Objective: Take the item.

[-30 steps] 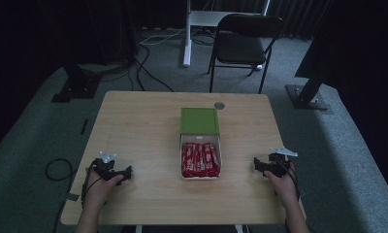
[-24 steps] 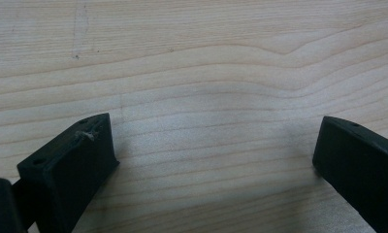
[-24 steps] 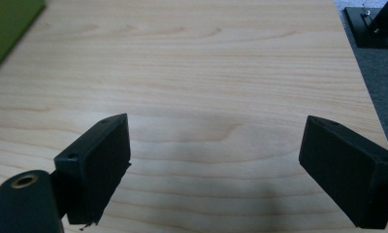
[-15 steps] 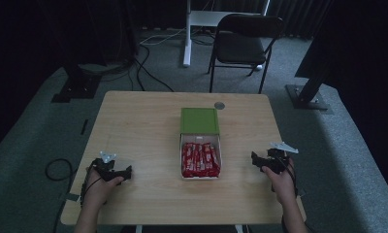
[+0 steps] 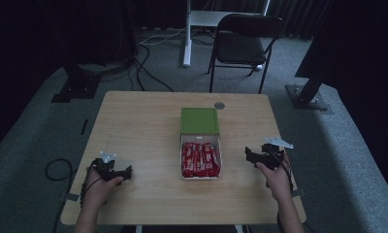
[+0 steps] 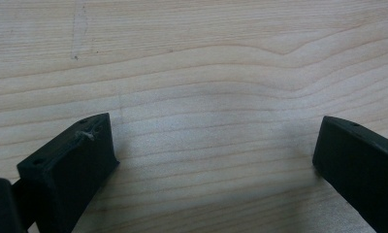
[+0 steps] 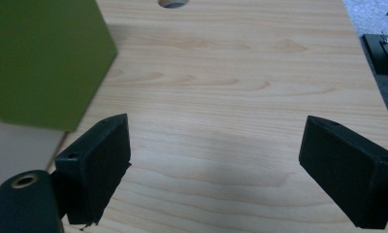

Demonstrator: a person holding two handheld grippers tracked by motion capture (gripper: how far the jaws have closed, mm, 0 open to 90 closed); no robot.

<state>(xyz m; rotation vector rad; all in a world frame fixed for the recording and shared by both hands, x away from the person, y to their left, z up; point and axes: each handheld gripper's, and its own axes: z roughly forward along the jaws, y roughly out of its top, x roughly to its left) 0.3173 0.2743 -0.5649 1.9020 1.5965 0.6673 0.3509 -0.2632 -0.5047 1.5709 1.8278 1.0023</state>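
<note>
An open white box [image 5: 200,175] packed with red wrapped bars [image 5: 200,158] sits mid-table, its green lid [image 5: 199,120] lying just behind it. My left gripper [image 5: 126,171] rests low at the front left, open over bare wood [image 6: 214,131]. At the box's right, apart from it, my right gripper [image 5: 249,155] points left toward it. Its jaws stand open [image 7: 216,131] with nothing between them. In the right gripper view the green lid [image 7: 41,63] lies at upper left and the box's white wall [image 7: 17,145] below it.
The wooden table [image 5: 134,126] has a round cable hole [image 5: 219,105] behind the lid, also seen as a hole [image 7: 172,2] in the right gripper view. A folding chair [image 5: 245,43] and a white desk leg [image 5: 187,34] stand beyond the far edge.
My right gripper has moved a little to the left, toward the box. The left gripper and the box have stayed put.
</note>
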